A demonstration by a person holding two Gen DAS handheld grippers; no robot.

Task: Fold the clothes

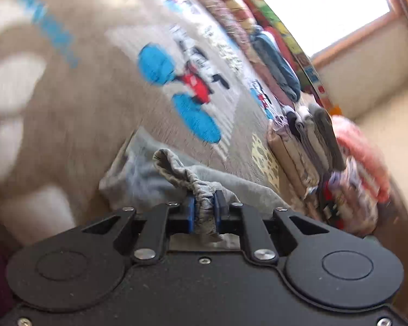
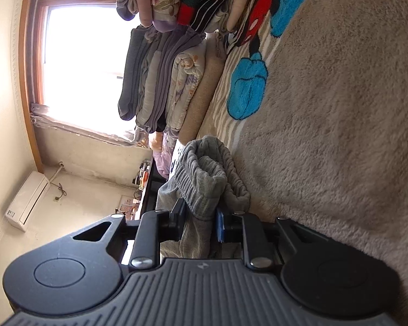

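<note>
A grey garment with an elastic waistband (image 1: 176, 174) lies on a beige plush blanket with a cartoon mouse print (image 1: 76, 125). My left gripper (image 1: 205, 207) is shut on the bunched waistband, with the cloth trailing away to the left. In the right wrist view the same grey ribbed garment (image 2: 204, 179) is pinched in my right gripper (image 2: 201, 217), which is shut on its waistband edge, just above the blanket (image 2: 340, 135). Both views are tilted, and the left one is blurred.
Stacks of folded clothes and blankets (image 1: 307, 146) (image 2: 163, 81) line the far edge of the blanket. A bright window (image 2: 79, 65) and a wall air conditioner (image 2: 27, 201) are behind. A dark shelf with small items (image 2: 147, 182) stands by the wall.
</note>
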